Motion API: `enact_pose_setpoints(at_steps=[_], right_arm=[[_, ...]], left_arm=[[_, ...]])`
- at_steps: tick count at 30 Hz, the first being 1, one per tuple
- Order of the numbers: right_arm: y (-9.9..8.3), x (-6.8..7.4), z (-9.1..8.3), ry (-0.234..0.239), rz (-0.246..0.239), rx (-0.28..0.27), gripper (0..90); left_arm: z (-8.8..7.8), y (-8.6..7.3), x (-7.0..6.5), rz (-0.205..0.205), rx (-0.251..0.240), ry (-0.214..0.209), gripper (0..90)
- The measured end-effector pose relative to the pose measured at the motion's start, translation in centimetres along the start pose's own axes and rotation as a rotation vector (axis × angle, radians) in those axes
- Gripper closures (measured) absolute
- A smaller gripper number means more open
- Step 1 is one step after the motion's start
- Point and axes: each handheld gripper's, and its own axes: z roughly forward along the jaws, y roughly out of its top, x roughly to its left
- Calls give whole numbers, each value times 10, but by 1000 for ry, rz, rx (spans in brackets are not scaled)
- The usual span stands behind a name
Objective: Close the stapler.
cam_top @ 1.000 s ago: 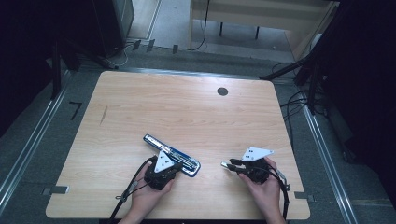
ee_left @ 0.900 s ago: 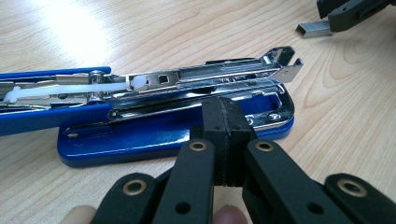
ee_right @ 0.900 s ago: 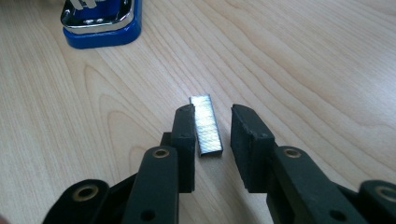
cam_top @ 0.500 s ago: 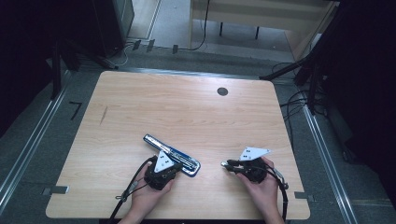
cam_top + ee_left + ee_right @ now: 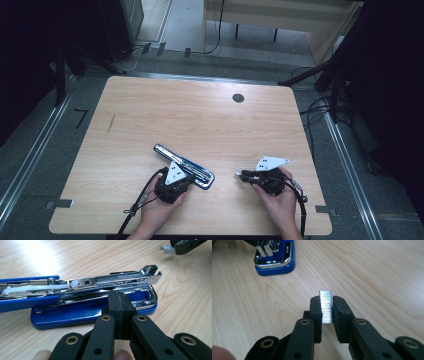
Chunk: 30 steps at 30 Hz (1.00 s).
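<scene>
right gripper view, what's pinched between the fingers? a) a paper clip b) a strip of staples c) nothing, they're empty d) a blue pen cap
b: the right gripper has its fingers closed on a silvery ridged strip of staples, held above the wooden table with the opened blue stapler lying a little ahead of it.
</scene>
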Motion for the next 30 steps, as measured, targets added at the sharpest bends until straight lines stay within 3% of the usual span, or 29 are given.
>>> enact_pose_setpoints(at_steps=[3,13,17,30], right_arm=[[6,4,-1,12,14,-17,801],[21,16,4,14,-7,-5,801],[24,20,7,30,16,-5,801],[42,33,12,63,-3,-18,801]], left_arm=[[0,0,0,0,0,0,900],[0,0,0,3,0,-2,900],[0,0,0,1,0,-1,900],[0,0,0,0,-1,-2,900]])
